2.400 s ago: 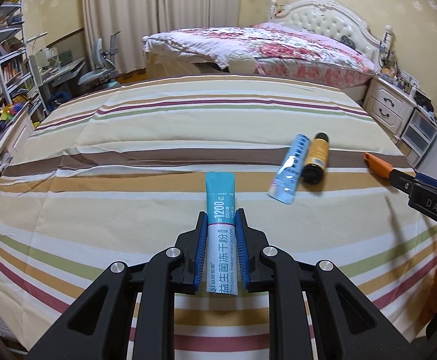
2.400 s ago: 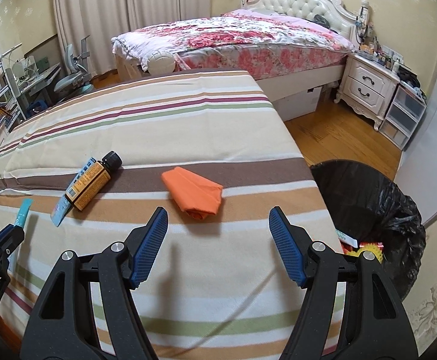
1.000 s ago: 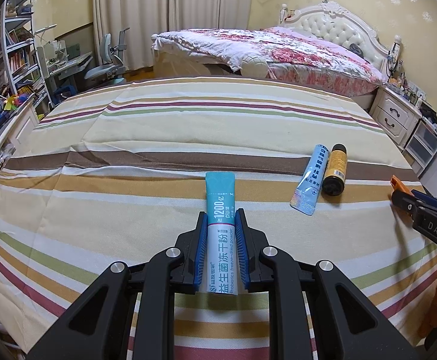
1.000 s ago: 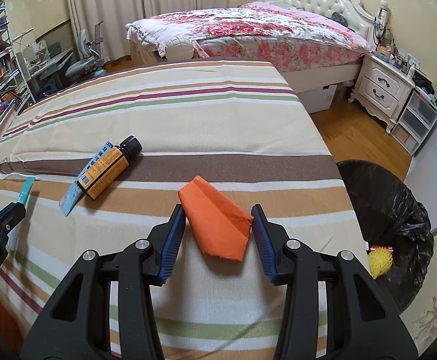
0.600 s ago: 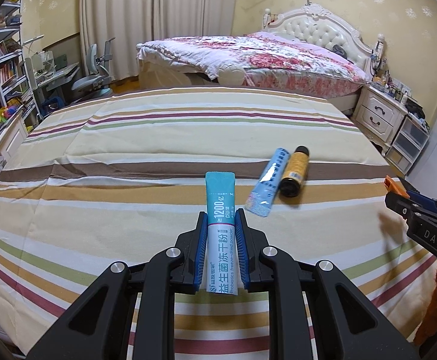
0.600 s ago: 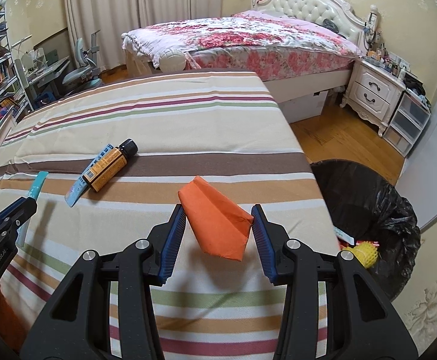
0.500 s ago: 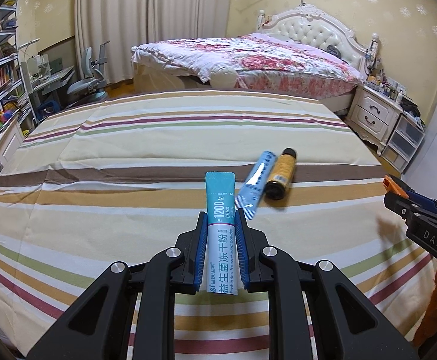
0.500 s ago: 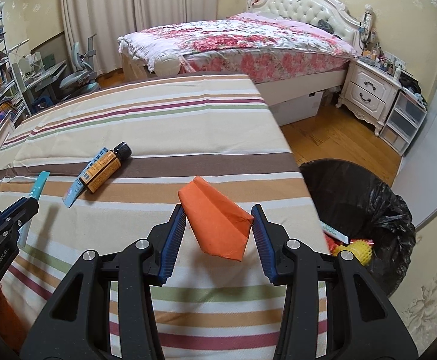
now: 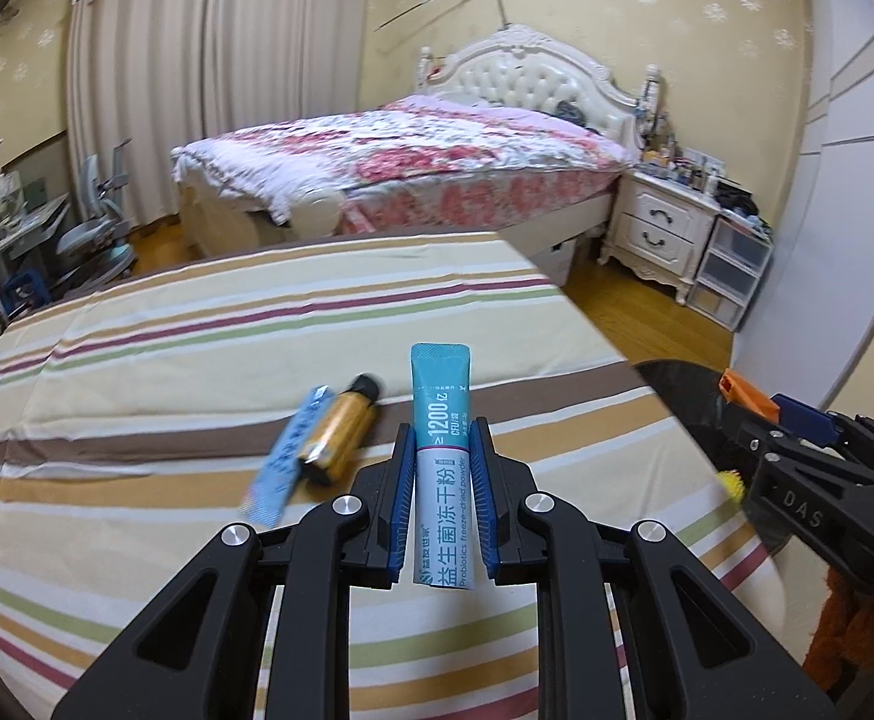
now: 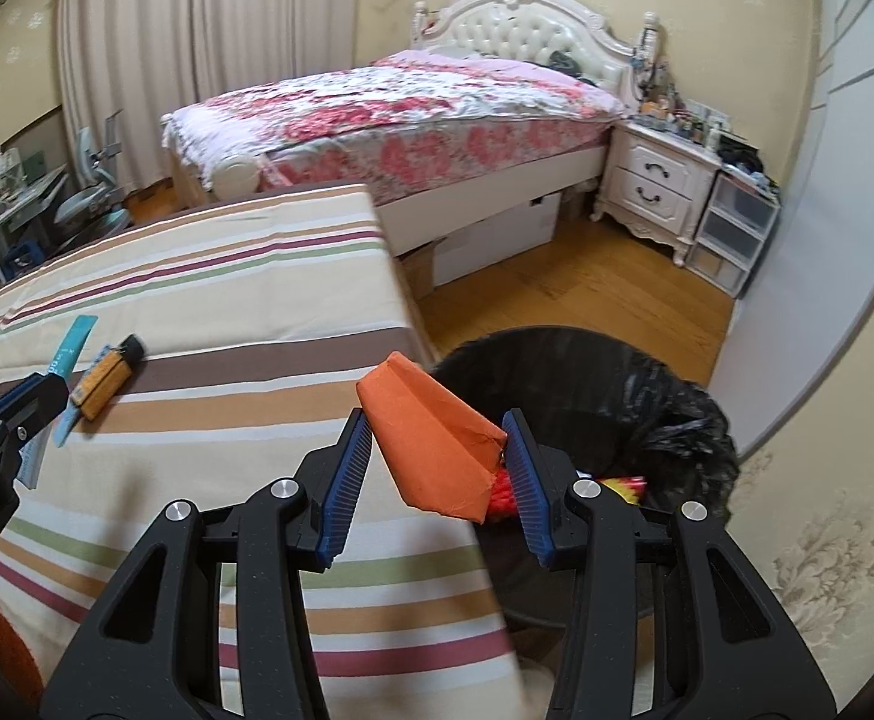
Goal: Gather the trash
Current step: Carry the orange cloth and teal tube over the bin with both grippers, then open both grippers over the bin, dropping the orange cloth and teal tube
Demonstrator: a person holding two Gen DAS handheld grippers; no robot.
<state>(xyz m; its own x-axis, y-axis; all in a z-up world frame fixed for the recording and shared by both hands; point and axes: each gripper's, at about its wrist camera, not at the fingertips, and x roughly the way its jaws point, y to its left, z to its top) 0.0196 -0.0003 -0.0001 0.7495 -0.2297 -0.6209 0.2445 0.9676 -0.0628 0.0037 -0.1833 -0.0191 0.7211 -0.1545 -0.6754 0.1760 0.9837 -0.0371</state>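
My left gripper point(image 9: 441, 480) is shut on a teal and white powder sachet point(image 9: 440, 414) and holds it above the striped bedcover point(image 9: 137, 372). My right gripper point(image 10: 437, 468) is shut on a folded orange paper point(image 10: 431, 438), held over the bedcover's right edge beside the black-lined trash bin point(image 10: 646, 396). The bin holds red and yellow trash point(image 10: 622, 486). A small amber bottle with a black cap point(image 9: 341, 432) and a blue sachet point(image 9: 290, 468) lie side by side on the bedcover; they also show in the right wrist view point(image 10: 107, 381).
A floral bed point(image 10: 407, 108) stands behind, with a white nightstand point(image 10: 652, 192) and plastic drawers point(image 10: 730, 240) at the right. Wooden floor point(image 10: 586, 294) lies between the bed and the bin. A desk and chair point(image 9: 89, 228) are at the far left.
Both grippers have swung to the right with their loads. The right gripper with the orange paper has moved from over the bedcover to its edge beside the bin.
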